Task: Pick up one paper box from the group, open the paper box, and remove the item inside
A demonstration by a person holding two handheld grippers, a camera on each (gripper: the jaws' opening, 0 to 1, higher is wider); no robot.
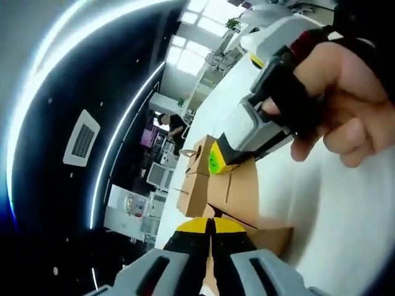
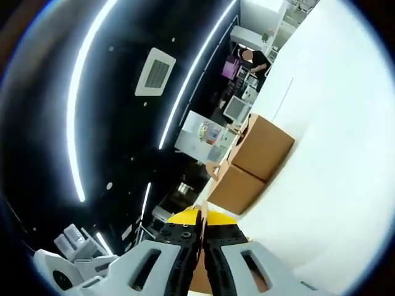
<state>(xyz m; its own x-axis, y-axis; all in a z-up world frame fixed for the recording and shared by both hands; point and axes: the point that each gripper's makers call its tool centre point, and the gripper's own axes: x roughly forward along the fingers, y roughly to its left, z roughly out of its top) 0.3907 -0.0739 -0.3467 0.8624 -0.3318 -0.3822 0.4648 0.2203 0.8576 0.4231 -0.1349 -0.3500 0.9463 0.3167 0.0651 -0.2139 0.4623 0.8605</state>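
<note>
Opening step: left gripper (image 1: 210, 229) pinches the box (image 1: 231, 191) at its near edge, right gripper (image 1: 229, 161) nips its flap; next, peel it back.

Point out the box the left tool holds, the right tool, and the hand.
box (image 1: 237, 191), left gripper view, on its brown side panel.
right tool (image 1: 217, 161), left gripper view, at its yellow tips on the box flap.
hand (image 1: 345, 105), left gripper view, on the knuckles.

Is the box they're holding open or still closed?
Partly open, it seems: the brown paper box has a loose flap pinched by the right gripper, while the left gripper clamps its lower edge. No contents show.
</note>
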